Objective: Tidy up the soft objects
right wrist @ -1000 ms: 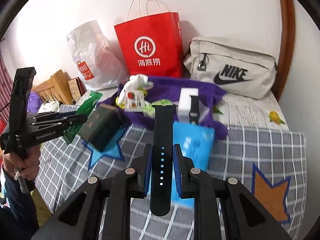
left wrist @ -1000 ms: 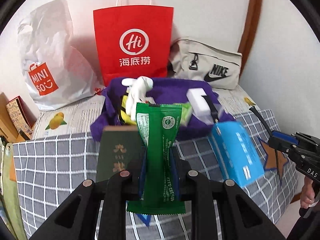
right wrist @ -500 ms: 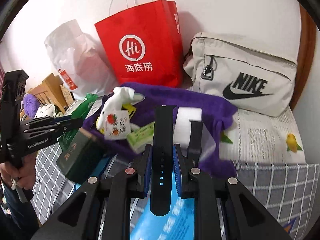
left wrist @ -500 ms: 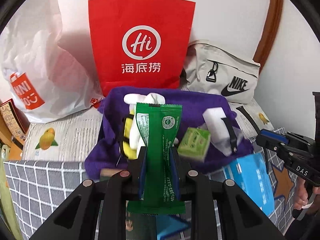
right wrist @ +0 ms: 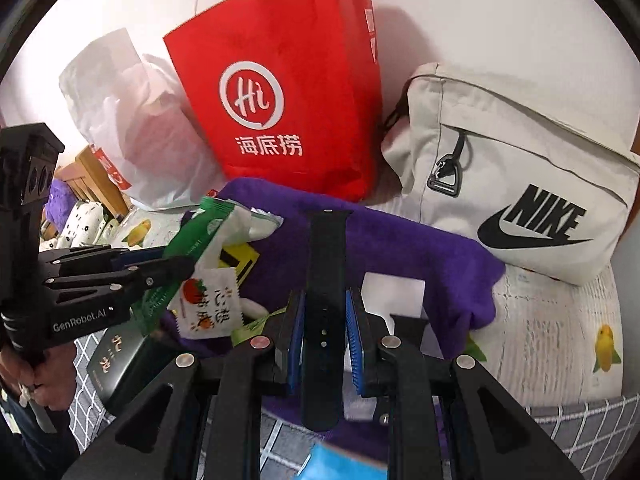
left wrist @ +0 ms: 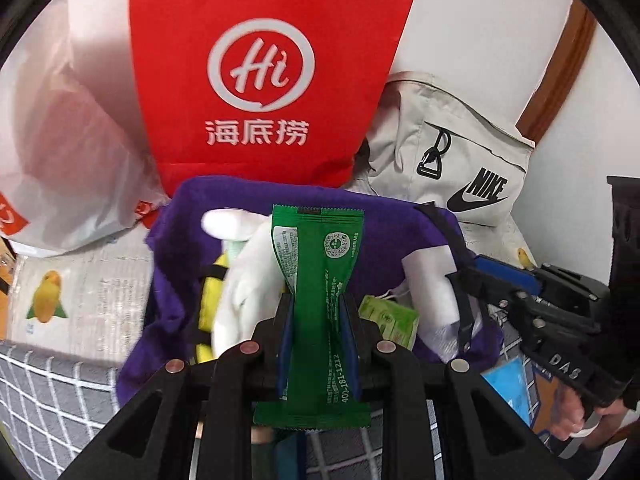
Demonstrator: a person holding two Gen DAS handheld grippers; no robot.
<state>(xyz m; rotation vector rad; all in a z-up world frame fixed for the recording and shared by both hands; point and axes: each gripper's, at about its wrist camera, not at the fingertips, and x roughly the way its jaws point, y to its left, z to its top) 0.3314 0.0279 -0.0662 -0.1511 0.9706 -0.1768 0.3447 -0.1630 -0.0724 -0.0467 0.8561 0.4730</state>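
- The left gripper (left wrist: 316,320) pinches a green sachet (left wrist: 318,280) upright at its waist, above the purple cloth (left wrist: 384,232).
- The right gripper (right wrist: 324,320) clamps a black watch strap (right wrist: 326,280) over the same cloth's middle.
- The cloth is crowded: white plush toy (left wrist: 244,280), small green box (left wrist: 388,318), white box (right wrist: 394,292).
- Its far edge butts against the red paper bag (right wrist: 288,92); the beige Nike bag (right wrist: 520,184) hems in the right side.
- Bare purple shows between strap and Nike bag.
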